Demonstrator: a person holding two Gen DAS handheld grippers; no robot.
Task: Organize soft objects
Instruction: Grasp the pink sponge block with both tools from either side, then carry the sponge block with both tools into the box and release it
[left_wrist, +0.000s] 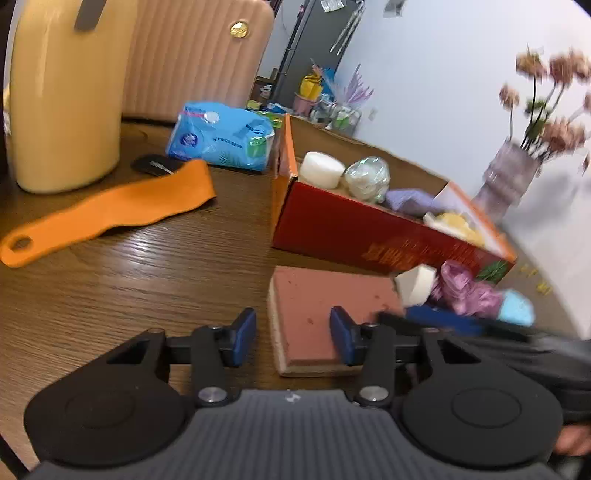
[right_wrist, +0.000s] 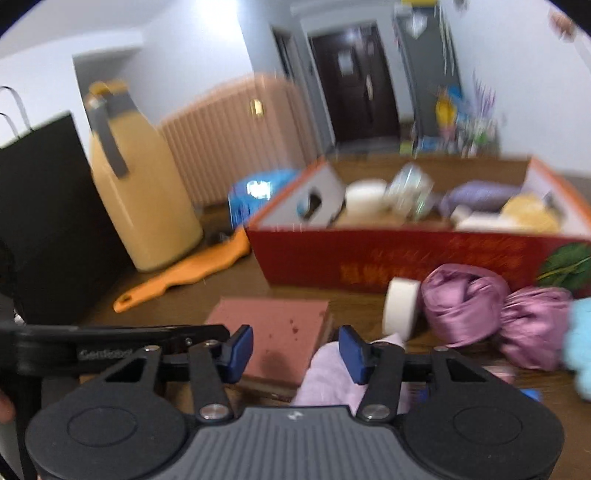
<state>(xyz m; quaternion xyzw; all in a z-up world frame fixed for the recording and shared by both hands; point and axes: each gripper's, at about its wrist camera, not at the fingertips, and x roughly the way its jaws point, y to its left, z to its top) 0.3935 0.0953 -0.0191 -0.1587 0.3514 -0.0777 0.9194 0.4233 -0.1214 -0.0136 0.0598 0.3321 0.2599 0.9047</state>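
Observation:
A flat pink sponge (left_wrist: 325, 299) lies on the wooden table in front of the red cardboard box (left_wrist: 351, 229). My left gripper (left_wrist: 293, 334) is open above the sponge's near left corner, and its pads do not press on it. My right gripper (right_wrist: 295, 349) is also open, over the pink sponge (right_wrist: 280, 325) and a pale pink cloth (right_wrist: 325, 376). To the right lie a white foam piece (right_wrist: 400, 306), two purple satin bundles (right_wrist: 461, 306) and a light blue fluffy thing (right_wrist: 581, 347). The red box (right_wrist: 406, 254) holds a white roll, a wrapped ball, a lilac cloth and a yellow sponge.
A yellow jug (left_wrist: 62, 96) and a ribbed pink suitcase (left_wrist: 192, 59) stand at the back left. A blue tissue pack (left_wrist: 221, 136) and an orange strap (left_wrist: 107, 210) lie before them. A vase of flowers (left_wrist: 509, 173) stands at the right, a black bag (right_wrist: 44, 214) at the far left.

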